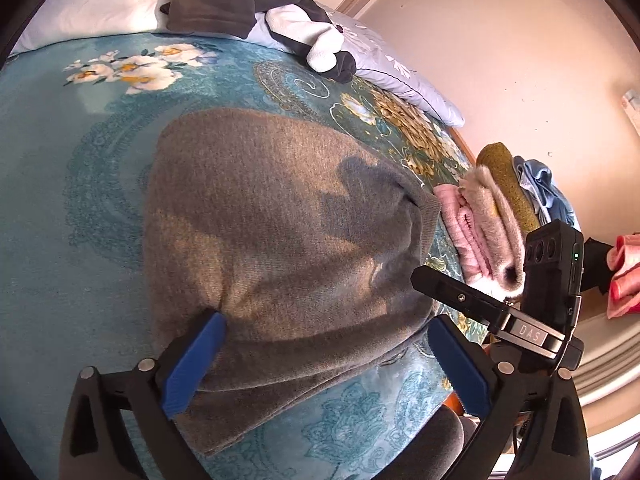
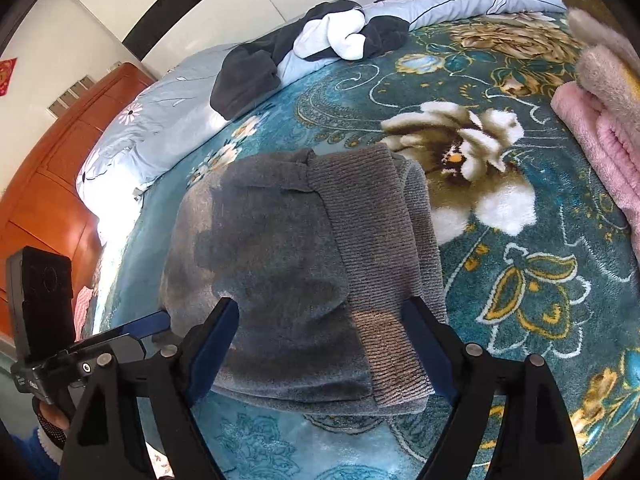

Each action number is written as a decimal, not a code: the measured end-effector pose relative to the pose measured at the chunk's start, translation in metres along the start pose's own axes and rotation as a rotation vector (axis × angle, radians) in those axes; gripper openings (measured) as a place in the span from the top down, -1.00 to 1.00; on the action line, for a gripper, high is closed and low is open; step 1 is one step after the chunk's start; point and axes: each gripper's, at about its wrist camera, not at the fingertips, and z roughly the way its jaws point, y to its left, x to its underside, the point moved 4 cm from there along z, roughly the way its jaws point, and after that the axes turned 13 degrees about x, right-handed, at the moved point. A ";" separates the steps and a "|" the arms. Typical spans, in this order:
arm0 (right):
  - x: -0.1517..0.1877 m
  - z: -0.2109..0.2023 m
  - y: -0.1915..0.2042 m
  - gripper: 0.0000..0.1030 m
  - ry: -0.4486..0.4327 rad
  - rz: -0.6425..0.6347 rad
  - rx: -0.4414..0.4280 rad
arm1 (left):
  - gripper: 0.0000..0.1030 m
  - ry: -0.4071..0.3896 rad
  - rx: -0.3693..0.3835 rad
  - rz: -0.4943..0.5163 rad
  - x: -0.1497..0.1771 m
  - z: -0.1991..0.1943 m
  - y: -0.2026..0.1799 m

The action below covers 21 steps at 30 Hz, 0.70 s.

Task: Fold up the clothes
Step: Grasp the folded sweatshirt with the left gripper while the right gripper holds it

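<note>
a: left gripper (image 1: 326, 356), state?
b: jaws spread wide. blue pads (image 1: 196, 364) stand either side of the near edge of the grey sweater (image 1: 272, 248), with knit lying between them but neither pad pressing it. nothing is clamped.

a: right gripper (image 2: 320, 350)?
b: same finding. its jaws stand apart over the sweater's near edge, dark blue pads (image 2: 214, 350) flanking the ribbed hem band (image 2: 376, 264). cloth lies between the pads, no grip on it.

a: where does the garment sit?
b: flat on the teal floral blanket (image 1: 80, 208), folded into a compact block. in the right wrist view the ribbed band is folded over the right side of the block, and shadows of the tools fall across the knit.

a: the two tools relative to each other?
b: close. the right tool's finger and camera body show at the right edge of the left wrist view, just beside the sweater. the left tool shows at lower left of the right wrist view, with a hand (image 2: 50, 416) beneath it.

a: surroundings?
b: a stack of folded clothes (image 1: 492, 220), pink and beige fleece, lies to the right of the sweater, apart from it. a dark and white heap of garments (image 2: 304, 48) rests at the far side on a pale blue floral quilt (image 2: 160, 120). an orange wooden cabinet (image 2: 52, 168) stands beyond the bed on the left.
</note>
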 end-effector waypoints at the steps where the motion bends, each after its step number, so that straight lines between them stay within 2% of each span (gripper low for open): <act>1: 0.001 -0.001 0.000 -0.71 -0.008 0.002 -0.007 | -1.00 -0.001 -0.004 0.006 0.000 0.000 -0.001; 3: 0.001 -0.001 0.001 -0.87 -0.025 0.020 -0.040 | -1.00 -0.005 -0.012 0.023 0.002 0.001 -0.002; 9: 0.001 -0.004 0.003 -0.88 -0.044 0.017 -0.040 | -1.00 -0.048 -0.045 0.077 0.008 0.001 -0.007; 12: 0.000 -0.011 0.001 -0.88 -0.052 -0.006 -0.053 | -1.00 -0.068 -0.007 0.058 0.004 -0.010 -0.010; 15: -0.002 -0.017 -0.004 -0.88 -0.058 -0.023 -0.047 | -1.00 -0.129 0.015 0.021 -0.004 -0.033 -0.005; 18: -0.005 -0.016 -0.018 -0.87 -0.048 -0.013 0.003 | -1.00 -0.165 -0.017 -0.047 -0.010 -0.049 0.017; 21: -0.006 -0.005 -0.036 -0.88 -0.004 0.055 -0.006 | -1.00 -0.131 -0.041 -0.171 -0.006 -0.046 0.049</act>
